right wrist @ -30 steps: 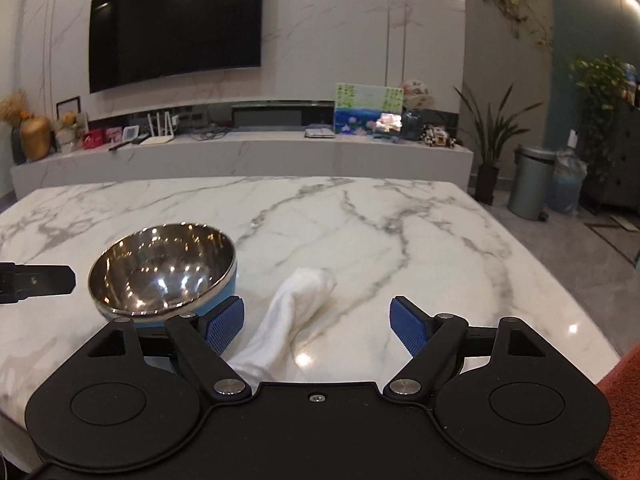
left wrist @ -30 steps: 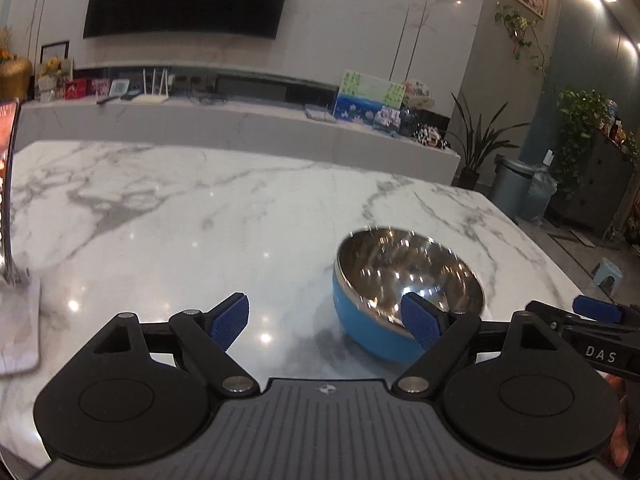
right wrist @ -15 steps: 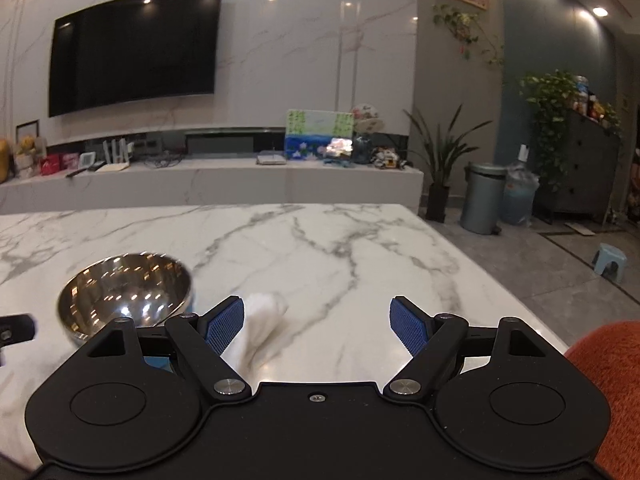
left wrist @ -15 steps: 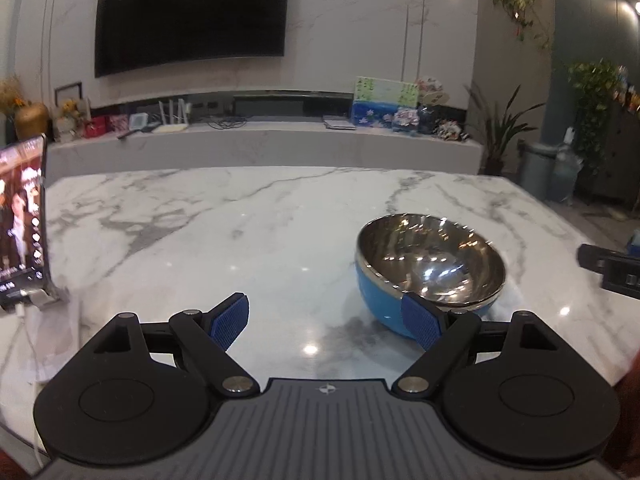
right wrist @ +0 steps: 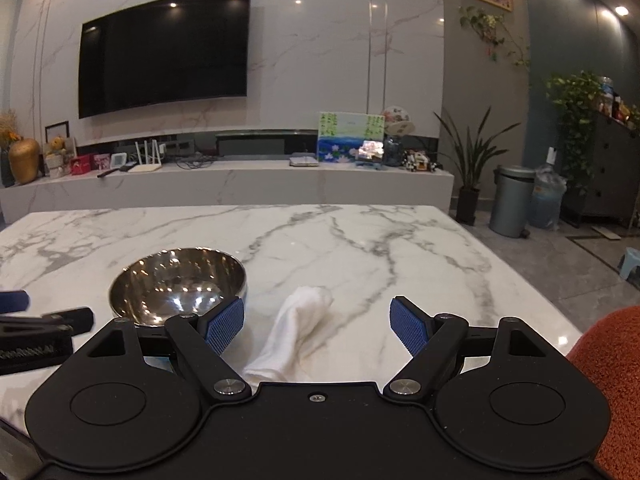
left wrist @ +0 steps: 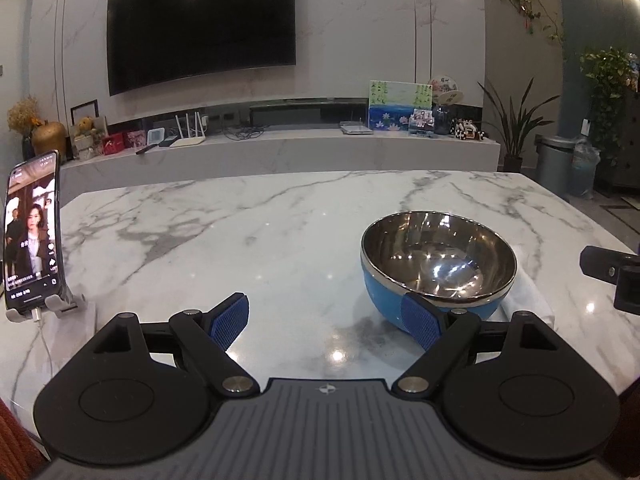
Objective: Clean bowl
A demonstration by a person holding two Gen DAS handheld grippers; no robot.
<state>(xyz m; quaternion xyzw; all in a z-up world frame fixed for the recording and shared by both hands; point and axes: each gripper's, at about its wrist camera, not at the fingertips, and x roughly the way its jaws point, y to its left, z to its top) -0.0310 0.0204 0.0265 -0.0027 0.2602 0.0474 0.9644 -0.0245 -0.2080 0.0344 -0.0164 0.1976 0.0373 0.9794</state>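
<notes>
Steel-lined and blue on the outside, the round bowl (left wrist: pixel 438 268) stands upright on the white, grey-veined marble table (left wrist: pixel 256 240), its shiny inside bare. A crumpled white cloth (right wrist: pixel 294 330) lies on the tabletop just to the right of the bowl. The left gripper (left wrist: pixel 326 322) hangs above the table's near edge with its blue-padded fingers spread wide and nothing between them; its right pad sits in front of the bowl's blue wall, contact unclear. The right gripper (right wrist: pixel 318 326) is likewise spread wide, the cloth lying between its fingers but ungripped. At the table's left edge a lit smartphone (left wrist: pixel 32 232) leans in a small stand.
</notes>
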